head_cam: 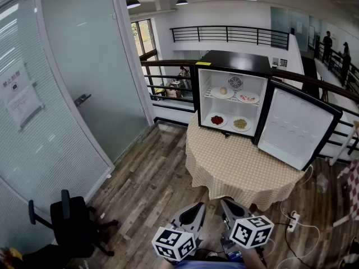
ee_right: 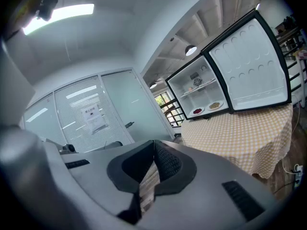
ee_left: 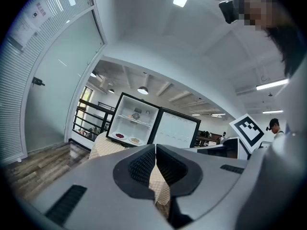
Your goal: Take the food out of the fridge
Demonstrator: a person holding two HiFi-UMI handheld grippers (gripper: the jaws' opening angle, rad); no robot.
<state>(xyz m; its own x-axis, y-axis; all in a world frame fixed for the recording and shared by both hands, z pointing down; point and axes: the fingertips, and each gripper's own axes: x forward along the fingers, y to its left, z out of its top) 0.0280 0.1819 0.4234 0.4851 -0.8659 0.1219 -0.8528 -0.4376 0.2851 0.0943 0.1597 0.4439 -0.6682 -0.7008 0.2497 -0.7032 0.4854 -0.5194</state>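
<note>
Both claws sat at the bottom centre of the head view, side by side and well apart from the food. The left gripper (head_cam: 194, 212) had its jaws pressed together at the tips with nothing between them. Its own view showed only the yellow checked tablecloth (ee_left: 159, 181) through the slit beneath the tips. The right gripper (head_cam: 228, 207) was likewise closed and empty, its ribbed pads (ee_right: 168, 163) meeting at the tips.

The black mini fridge (head_cam: 231, 60) stood in the upper middle of the head view on a round table (head_cam: 241, 170) draped in that cloth. Its door (head_cam: 297, 125) was swung wide to the right. Four plates lay inside. In the upper compartment, a plate with a pale round piece (head_cam: 222, 92) lay at left and a plate of red-and-white food (head_cam: 247, 97) at right. In the lower compartment, a plate of dark red food (head_cam: 217, 120) lay at left and a plate of yellowish food (head_cam: 240, 124) just beside it at right. All four were far up the frame from the claws, with most of the table between.

In the left gripper view the open fridge appeared just above the closed jaw tips, slightly left. In the right gripper view it sat in the upper right, off the jaws' line. A black office chair (head_cam: 70, 223) stood at lower left on the wood floor (head_cam: 151, 178), and a white power strip (head_cam: 291, 222) lay at lower right.
</note>
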